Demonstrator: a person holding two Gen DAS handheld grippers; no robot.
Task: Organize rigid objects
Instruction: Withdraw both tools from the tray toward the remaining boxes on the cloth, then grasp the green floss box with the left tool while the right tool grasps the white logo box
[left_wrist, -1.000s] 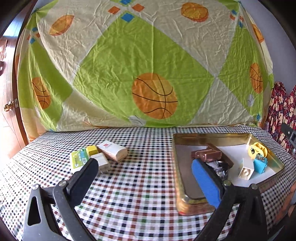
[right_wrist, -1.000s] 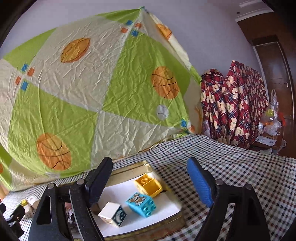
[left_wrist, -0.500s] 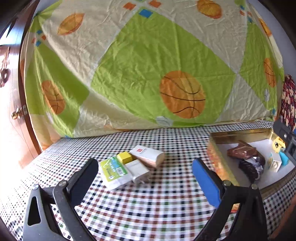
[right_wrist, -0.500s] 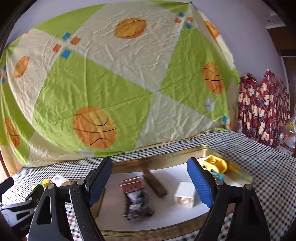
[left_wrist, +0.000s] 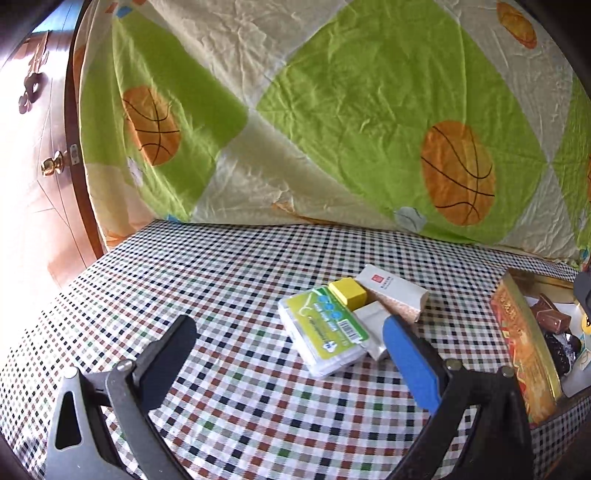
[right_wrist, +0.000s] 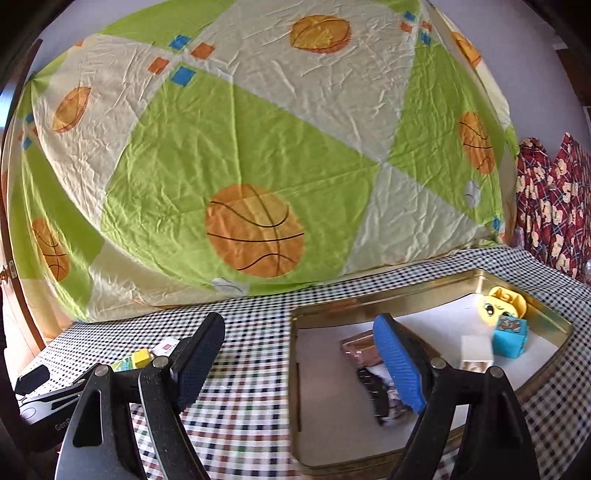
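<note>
In the left wrist view my left gripper (left_wrist: 291, 354) is open and holds nothing. Just past its blue finger (left_wrist: 406, 358) a small pile lies on the checked cloth: a clear pack with a green label (left_wrist: 325, 328), a yellow block (left_wrist: 348, 293), a white box with a red logo (left_wrist: 393, 295) and a small white packet (left_wrist: 373, 325). My right gripper (right_wrist: 299, 356) is open and empty, low over the gold tin tray's (right_wrist: 406, 295) left rim. The tray holds a yellow face block (right_wrist: 498, 304), a blue block (right_wrist: 509, 336), a white block (right_wrist: 476, 350) and brown and dark wrapped pieces (right_wrist: 358, 347).
The basketball-print sheet (left_wrist: 332, 129) hangs along the table's far edge. A wooden door with a brass knob (left_wrist: 51, 166) stands to the left. Red patterned fabric (right_wrist: 550, 206) hangs at the far right. The left gripper's body (right_wrist: 37, 391) shows at the right wrist view's lower left.
Both grippers have swung left across the table. The pile has come between the left gripper's fingers, the tray sliding to that view's right edge. The right view now takes in the tray's left part and the pile.
</note>
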